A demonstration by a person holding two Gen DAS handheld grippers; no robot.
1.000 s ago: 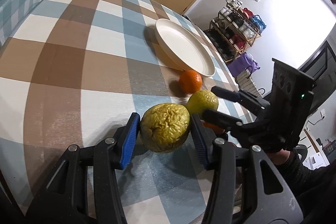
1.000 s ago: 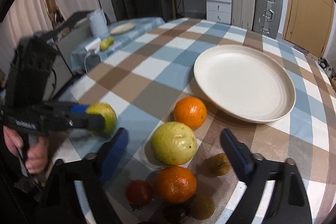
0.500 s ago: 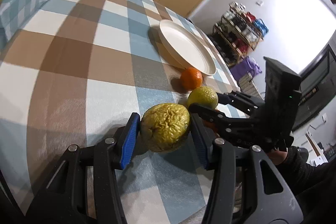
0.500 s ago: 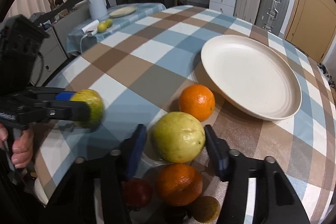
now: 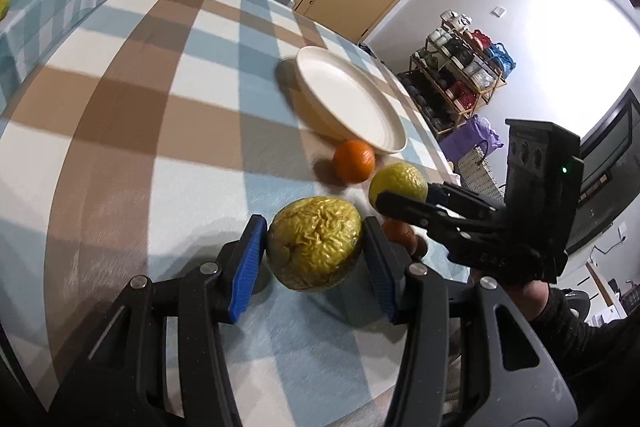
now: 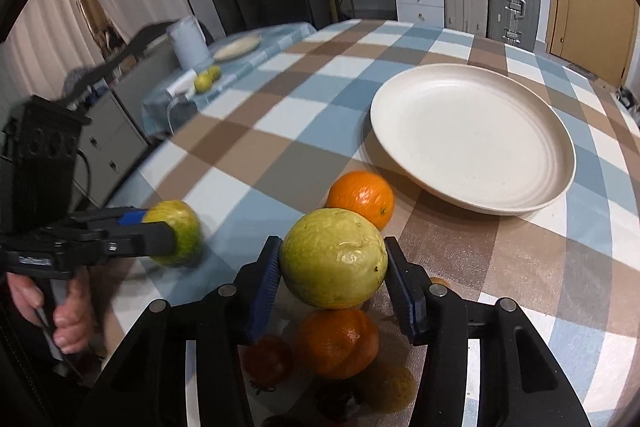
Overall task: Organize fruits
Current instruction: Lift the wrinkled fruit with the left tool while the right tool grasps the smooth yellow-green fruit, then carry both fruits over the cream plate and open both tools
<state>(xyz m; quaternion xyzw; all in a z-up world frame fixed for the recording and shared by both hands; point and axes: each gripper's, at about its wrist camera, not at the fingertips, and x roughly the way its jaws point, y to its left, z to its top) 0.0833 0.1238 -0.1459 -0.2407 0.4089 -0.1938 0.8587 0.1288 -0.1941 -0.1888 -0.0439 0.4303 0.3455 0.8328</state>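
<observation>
Tools clenched on fruit above the checked counter [image 6: 520,279]: left tool [image 5: 314,247] gripped a wrinkled yellow fruit [image 5: 314,241]; right tool [image 6: 334,267], its jaws just closed, gripped a smooth green fruit [image 6: 334,263]. An orange [image 6: 360,197] lay beside the empty plate [image 6: 472,139].

Right tongs [image 6: 332,265] closed onto smooth yellow-green fruit [image 6: 334,263] (earlier jaws wide, fruit untouched).
</observation>
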